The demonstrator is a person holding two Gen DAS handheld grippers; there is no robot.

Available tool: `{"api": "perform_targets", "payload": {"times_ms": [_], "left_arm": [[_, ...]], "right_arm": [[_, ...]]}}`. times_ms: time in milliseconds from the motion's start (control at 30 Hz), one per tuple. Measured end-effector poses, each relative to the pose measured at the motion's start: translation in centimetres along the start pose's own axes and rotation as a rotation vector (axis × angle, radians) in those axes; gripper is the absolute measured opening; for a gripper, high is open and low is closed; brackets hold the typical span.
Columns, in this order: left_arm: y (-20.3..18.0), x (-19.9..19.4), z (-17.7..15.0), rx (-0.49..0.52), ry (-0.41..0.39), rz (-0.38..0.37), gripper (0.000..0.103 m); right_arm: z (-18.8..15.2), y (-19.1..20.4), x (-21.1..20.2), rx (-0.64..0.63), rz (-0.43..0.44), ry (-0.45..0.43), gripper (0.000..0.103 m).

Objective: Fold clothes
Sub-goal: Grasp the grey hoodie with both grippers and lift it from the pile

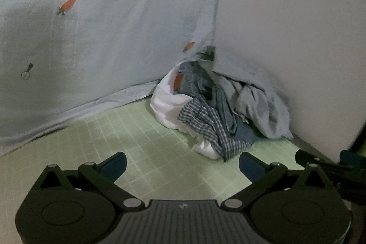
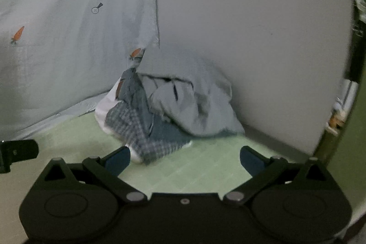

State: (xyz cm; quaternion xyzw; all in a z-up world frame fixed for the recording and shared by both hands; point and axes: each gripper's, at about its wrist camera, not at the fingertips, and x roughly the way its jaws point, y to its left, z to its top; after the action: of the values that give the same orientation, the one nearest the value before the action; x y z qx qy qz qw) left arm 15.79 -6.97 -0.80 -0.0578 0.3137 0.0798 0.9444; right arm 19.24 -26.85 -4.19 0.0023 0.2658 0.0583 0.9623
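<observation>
A heap of clothes (image 1: 215,106) lies in the far corner of the green grid mat (image 1: 146,152): a white garment (image 1: 167,100), a blue-and-white checked piece (image 1: 205,125), denim (image 1: 194,81) and a pale grey garment (image 1: 263,106). My left gripper (image 1: 183,164) is open, just short of the heap, with nothing between its fingers. In the right wrist view the heap (image 2: 164,111) sits straight ahead. The checked piece (image 2: 137,129) trails toward my open right gripper (image 2: 185,159), whose left fingertip (image 2: 119,159) is close to the white edge.
A pale blue sheet printed with carrots (image 1: 103,26) hangs behind the mat on the left. A plain white wall (image 1: 286,26) closes the right side. The other gripper's black tip (image 1: 320,161) shows at the right edge; in the right view one (image 2: 18,152) shows at the left.
</observation>
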Motion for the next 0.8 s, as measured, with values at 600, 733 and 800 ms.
{"api": "perform_targets", "payload": {"times_ms": [600, 733, 800], "left_arm": [[-4.3, 18.7, 11.6, -0.014, 0.057, 0.001, 0.102], [-6.5, 24.6, 15.1, 0.036, 0.068, -0.093, 0.093], [-7.5, 26.9, 16.1, 0.053, 0.061, -0.137, 0.085]], "right_arm": [[9.5, -6.7, 25.9, 0.092, 0.000, 0.030, 0.103], [9.9, -7.7, 31.2, 0.137, -0.068, 0.065, 0.103], [9.7, -8.4, 32.8, 0.171, -0.087, 0.087, 0.103]]}}
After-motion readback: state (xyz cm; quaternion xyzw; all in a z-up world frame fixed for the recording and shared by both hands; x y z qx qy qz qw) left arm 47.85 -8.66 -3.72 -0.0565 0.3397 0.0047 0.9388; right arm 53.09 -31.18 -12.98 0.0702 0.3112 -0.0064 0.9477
